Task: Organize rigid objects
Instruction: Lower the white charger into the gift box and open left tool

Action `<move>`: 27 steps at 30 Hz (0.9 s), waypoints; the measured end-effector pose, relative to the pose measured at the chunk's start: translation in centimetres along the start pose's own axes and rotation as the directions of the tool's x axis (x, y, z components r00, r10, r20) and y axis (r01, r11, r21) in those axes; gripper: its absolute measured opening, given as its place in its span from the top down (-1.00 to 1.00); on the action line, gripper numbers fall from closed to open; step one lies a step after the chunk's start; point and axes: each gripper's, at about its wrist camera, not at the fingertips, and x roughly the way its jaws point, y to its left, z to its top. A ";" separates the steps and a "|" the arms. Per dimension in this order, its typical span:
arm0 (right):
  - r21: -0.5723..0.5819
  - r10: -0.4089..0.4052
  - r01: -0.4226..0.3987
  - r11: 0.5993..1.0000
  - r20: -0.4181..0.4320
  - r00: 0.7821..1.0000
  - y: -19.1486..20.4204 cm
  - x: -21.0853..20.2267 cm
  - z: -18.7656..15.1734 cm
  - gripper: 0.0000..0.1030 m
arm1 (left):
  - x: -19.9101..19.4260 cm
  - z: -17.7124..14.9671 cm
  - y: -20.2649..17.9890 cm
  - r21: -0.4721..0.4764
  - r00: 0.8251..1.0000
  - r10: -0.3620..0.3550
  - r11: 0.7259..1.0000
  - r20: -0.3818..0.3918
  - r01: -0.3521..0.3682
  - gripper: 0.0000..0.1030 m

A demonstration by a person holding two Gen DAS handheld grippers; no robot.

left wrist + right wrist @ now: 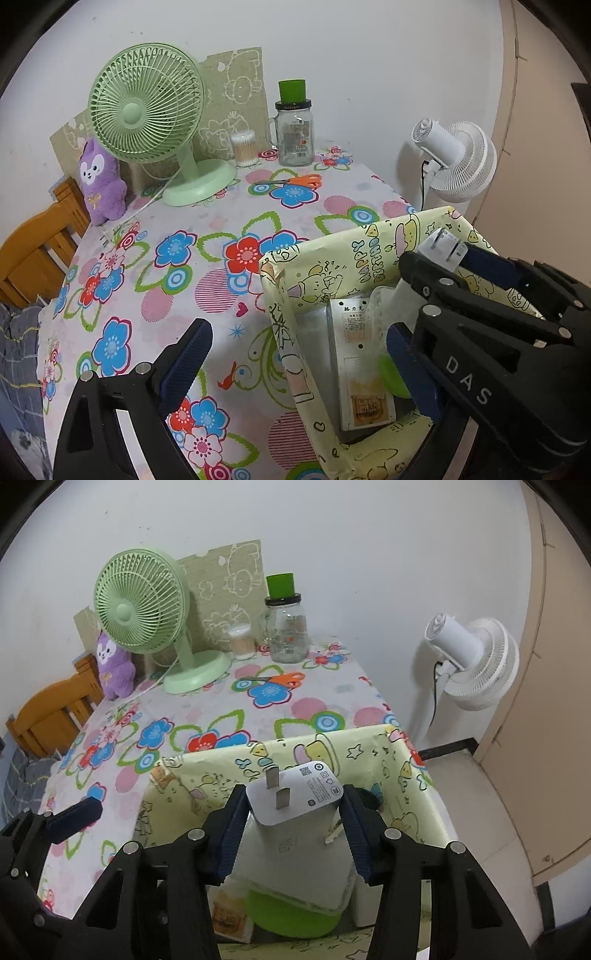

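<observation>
Your right gripper (293, 825) pinched the white charger (295, 794) between its pads, prongs facing away from you, above the yellow box (373, 751) at the table's near right edge. Your left gripper (295, 354) stood spread and empty, straddling the box's left wall. Inside lay a white packet (360, 365) and a green lid (291, 915). Scissors (295, 181) lay far off by the jar (293, 134).

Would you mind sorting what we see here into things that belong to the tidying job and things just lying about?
In the job:
- charger, held in the right gripper
- box
- left gripper, open beside the box

Lying about:
- green fan
- jar
- scissors
- plush toy
- cotton swabs
- white fan
</observation>
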 end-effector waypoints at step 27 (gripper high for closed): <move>-0.078 0.141 -0.140 0.987 -0.003 0.990 4.8 -0.4 -0.2 -0.20 | -1.1 -1.4 3.1 -0.038 1.000 0.025 0.999 0.010 -0.024 -0.88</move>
